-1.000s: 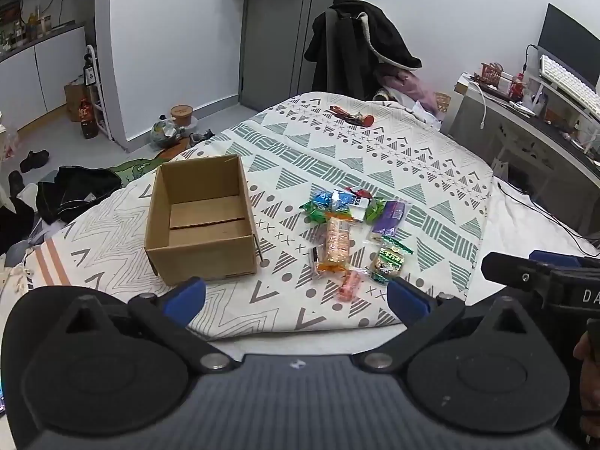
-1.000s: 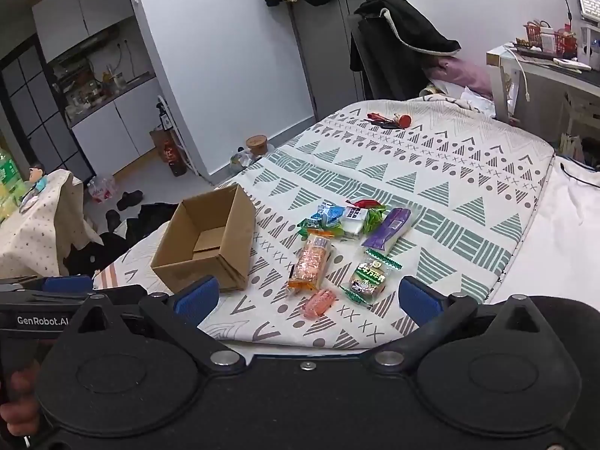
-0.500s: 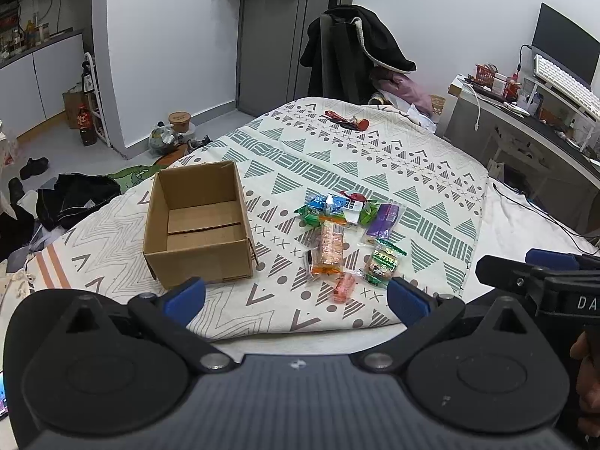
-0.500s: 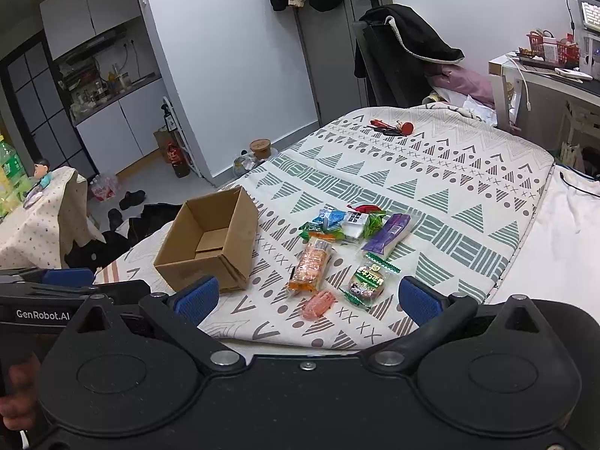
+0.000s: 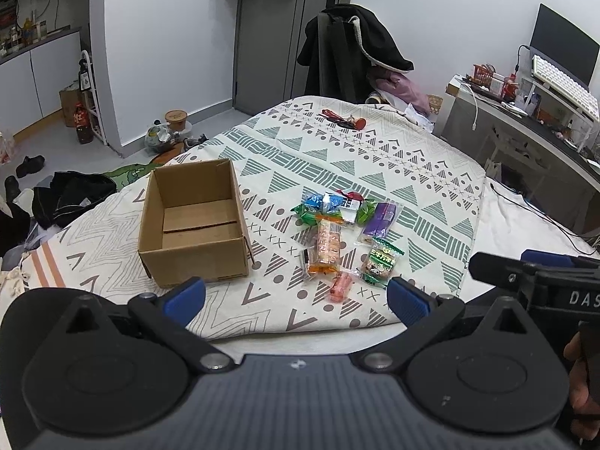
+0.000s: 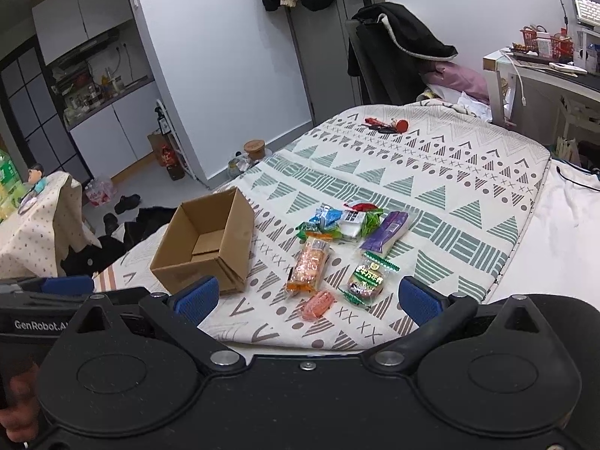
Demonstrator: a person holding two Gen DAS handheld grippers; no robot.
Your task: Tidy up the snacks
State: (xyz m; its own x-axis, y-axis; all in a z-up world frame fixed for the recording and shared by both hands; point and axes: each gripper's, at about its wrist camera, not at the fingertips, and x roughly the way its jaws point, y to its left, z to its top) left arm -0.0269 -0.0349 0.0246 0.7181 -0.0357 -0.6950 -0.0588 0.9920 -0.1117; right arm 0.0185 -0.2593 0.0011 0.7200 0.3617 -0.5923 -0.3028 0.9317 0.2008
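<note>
You've only pulled back a touch; both grippers, left (image 5: 296, 298) and right (image 6: 307, 300), hang spread and empty, brown cardboard box (image 5: 193, 225) unfilled, so sorting hasn't started.

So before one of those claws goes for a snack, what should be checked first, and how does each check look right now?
1. Cardboard box upright, open and empty: ok.
2. Left claw open, holding nothing: ok.
3. Right claw open, holding nothing: ok.
4. Small pink snack lies apart at the near edge of the pile, easy to take first: ok.
5. Snacks at the far end, such as the blue packet, overlap each other: not ok for a clean single pick.
6. Blanket flat enough under the snacks: cannot tell.
</note>
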